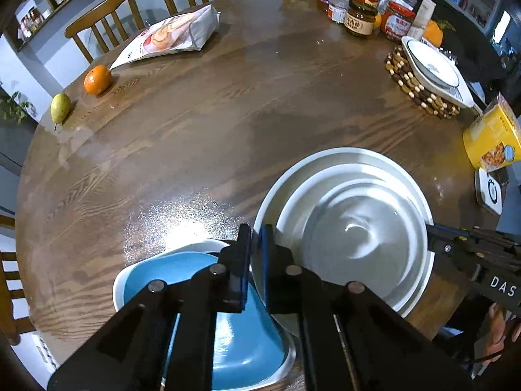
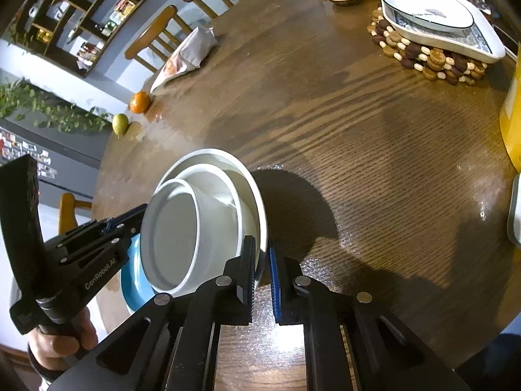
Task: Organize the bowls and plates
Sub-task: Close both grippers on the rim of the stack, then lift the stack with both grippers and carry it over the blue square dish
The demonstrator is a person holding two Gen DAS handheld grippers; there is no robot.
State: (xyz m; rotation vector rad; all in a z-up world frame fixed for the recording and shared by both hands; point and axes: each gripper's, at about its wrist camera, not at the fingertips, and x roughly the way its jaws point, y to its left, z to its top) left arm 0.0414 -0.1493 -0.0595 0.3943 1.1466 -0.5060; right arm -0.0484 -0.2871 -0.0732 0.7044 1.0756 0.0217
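Two close downward wrist views, shared bowls (image 1: 351,228)

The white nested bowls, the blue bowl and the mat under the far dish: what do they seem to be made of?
White nested bowls: probably glazed ceramic; smooth, glossy, thick rims, though melamine is possible.
Blue bowl: likely also glazed ceramic; shiny blue inside, white outside.
Mat: apparently wooden beads and discs, dark and pale, matte, strung together.
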